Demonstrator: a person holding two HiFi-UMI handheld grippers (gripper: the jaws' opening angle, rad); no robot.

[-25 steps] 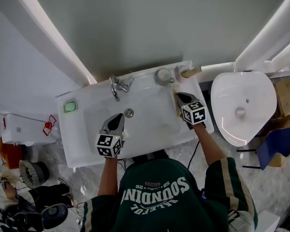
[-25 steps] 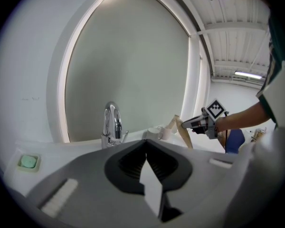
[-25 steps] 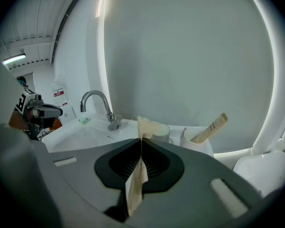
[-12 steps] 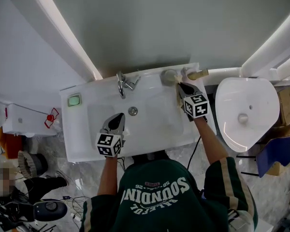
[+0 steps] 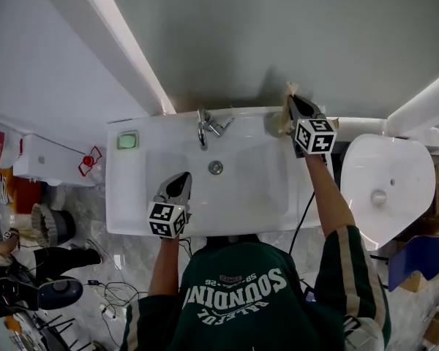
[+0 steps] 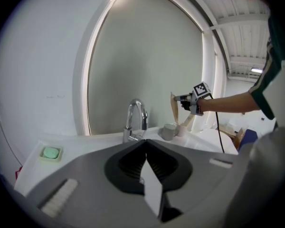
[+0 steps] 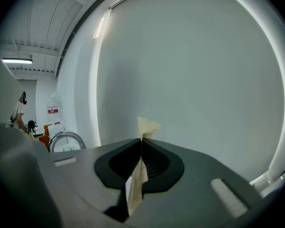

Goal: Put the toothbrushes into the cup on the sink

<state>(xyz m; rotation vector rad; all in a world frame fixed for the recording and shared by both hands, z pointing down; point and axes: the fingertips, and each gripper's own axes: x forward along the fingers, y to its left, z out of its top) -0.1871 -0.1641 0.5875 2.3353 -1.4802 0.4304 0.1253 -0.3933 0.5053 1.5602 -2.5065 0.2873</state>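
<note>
As the right tongs [image 5: 293, 102] clench a beige toothbrush [image 7: 143, 127] over the cup [image 6: 168, 131] at the sink's [image 5: 241, 199] one o'clock corner, the carry looks nearly done. Next: lower the toothbrush in, then release. Left tongs [image 5: 181, 180] clenched, empty, at six o'clock.

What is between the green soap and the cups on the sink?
The faucet stands between the green soap and the cups, on the sink's back edge. Both the left gripper view and the head view show it.
</note>
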